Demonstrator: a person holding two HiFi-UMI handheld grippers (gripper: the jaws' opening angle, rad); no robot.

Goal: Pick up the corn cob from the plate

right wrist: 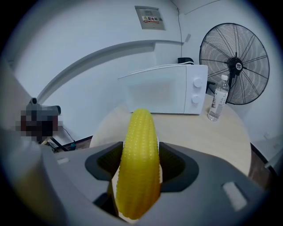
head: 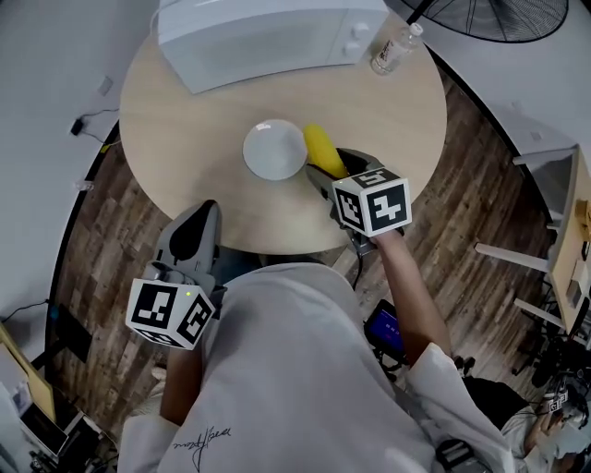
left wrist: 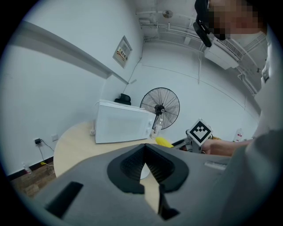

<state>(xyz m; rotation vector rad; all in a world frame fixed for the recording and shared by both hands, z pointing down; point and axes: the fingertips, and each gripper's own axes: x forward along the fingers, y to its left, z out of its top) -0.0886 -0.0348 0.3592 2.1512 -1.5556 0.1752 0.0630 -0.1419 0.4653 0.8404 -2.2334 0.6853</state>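
A yellow corn cob point(head: 323, 149) is clamped between the jaws of my right gripper point(head: 329, 172), beside the right rim of the white plate point(head: 272, 151). In the right gripper view the corn cob point(right wrist: 139, 150) stands lengthwise between the two grey fingers point(right wrist: 179, 165), its tip pointing away, and a sliver of the plate point(right wrist: 116, 178) shows under it. The plate holds nothing. My left gripper point(head: 204, 211) hovers at the table's near edge, apart from the plate, its jaws together and holding nothing point(left wrist: 145, 152).
A white microwave point(head: 268, 32) stands at the back of the round wooden table point(head: 175, 120), with a clear water bottle point(head: 395, 48) to its right. A black floor fan point(head: 499, 17) stands beyond the table. A white chair point(head: 545, 212) is at the right.
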